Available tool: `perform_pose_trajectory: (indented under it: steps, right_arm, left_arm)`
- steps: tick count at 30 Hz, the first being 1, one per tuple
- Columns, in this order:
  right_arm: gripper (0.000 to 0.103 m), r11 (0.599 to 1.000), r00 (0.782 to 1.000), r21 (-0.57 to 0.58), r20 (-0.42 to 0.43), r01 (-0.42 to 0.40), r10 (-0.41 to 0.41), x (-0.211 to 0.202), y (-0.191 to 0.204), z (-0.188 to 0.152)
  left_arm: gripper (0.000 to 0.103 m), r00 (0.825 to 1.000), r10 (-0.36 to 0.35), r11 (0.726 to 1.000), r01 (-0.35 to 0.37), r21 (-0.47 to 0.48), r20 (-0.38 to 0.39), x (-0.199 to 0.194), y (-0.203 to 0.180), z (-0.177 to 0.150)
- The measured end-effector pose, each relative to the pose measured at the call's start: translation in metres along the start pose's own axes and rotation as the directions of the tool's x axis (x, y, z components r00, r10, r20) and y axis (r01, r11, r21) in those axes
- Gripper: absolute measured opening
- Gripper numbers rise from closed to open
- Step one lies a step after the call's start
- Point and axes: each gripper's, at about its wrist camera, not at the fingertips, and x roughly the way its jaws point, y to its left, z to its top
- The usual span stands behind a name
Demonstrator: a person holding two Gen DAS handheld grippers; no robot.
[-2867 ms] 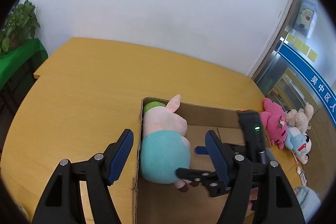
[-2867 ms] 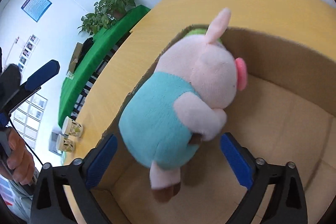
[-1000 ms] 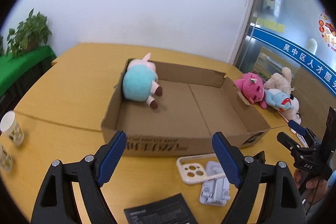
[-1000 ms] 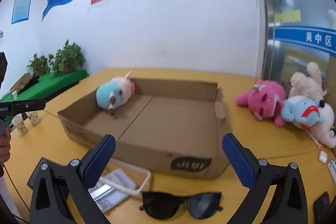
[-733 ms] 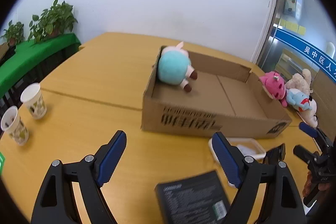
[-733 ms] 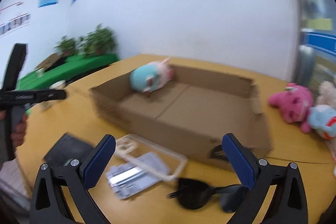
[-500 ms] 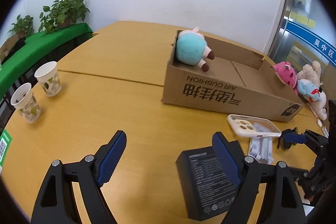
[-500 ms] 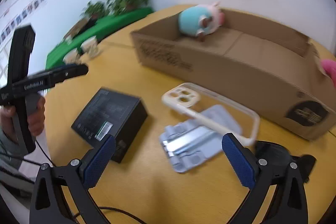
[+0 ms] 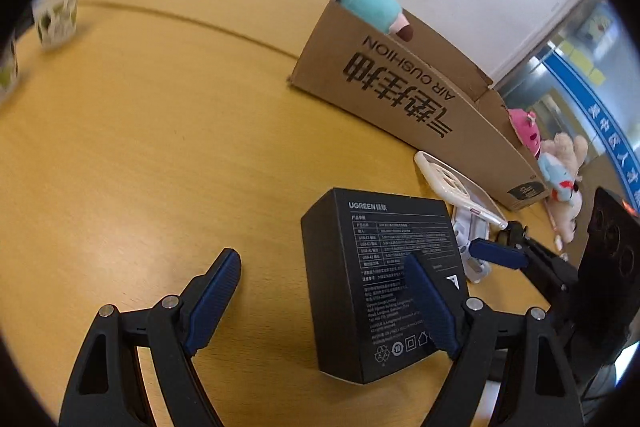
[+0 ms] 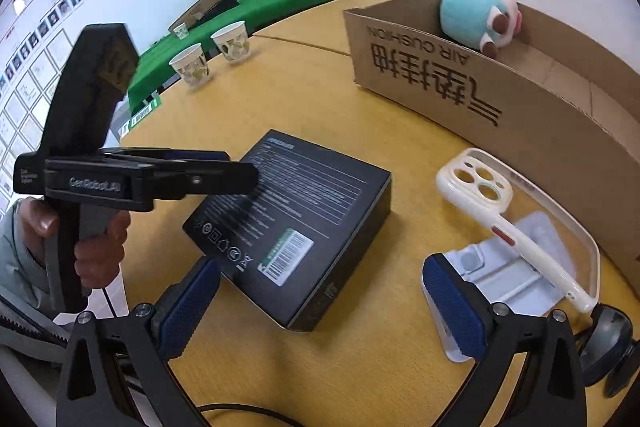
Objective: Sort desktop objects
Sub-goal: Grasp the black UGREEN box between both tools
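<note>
both grippers stand wide and empty: left gripper (image 9: 320, 291), right gripper (image 10: 320, 303). the black ugreen box (image 10: 296, 223) lies flat on the table (image 9: 160, 147) before the cardboard carton (image 10: 500, 99); straddle its short sides squarely before squeezing.

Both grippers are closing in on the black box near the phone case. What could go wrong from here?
The two grippers crowd the same black box, so they may collide.
The phone case leans loosely on the grey stand beside the right gripper; a nudge could topple it.
The box looks about as wide as the open jaws, so a grip may slip.
</note>
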Motion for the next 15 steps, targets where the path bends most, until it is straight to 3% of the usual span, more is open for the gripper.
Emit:
perform_pose_trajectory:
  steps: [2, 6, 7, 11, 15]
  right_arm:
    - [0.103, 1.0, 1.0, -0.019, -0.015, -0.023, 0.023, 0.005, 0.007, -0.003]
    - [0.103, 0.996, 0.996, 0.0, -0.002, -0.091, 0.091, 0.013, 0.006, -0.01]
    - [0.103, 0.995, 0.995, 0.012, -0.032, -0.097, 0.097, 0.02, 0.004, -0.012]
    - [0.103, 0.994, 0.993, -0.076, -0.1, -0.074, 0.066, 0.025, 0.01, -0.012]
    - [0.103, 0.998, 0.997, -0.065, -0.08, -0.024, 0.019, 0.024, 0.003, -0.011]
  left_arm:
    - [0.084, 1.0, -0.031, 0.999, 0.031, -0.026, -0.001, 0.002, 0.003, -0.001]
    - [0.083, 0.997, -0.07, 0.997, 0.07, 0.019, -0.018, 0.008, -0.005, -0.003]
    - [0.082, 0.996, -0.081, 0.996, 0.082, 0.037, -0.027, 0.01, -0.008, -0.005]
    - [0.077, 0.988, -0.135, 0.988, 0.14, 0.067, -0.072, 0.019, -0.022, -0.007]
    - [0.073, 0.982, -0.162, 0.982, 0.17, 0.081, -0.095, 0.026, -0.03, -0.006]
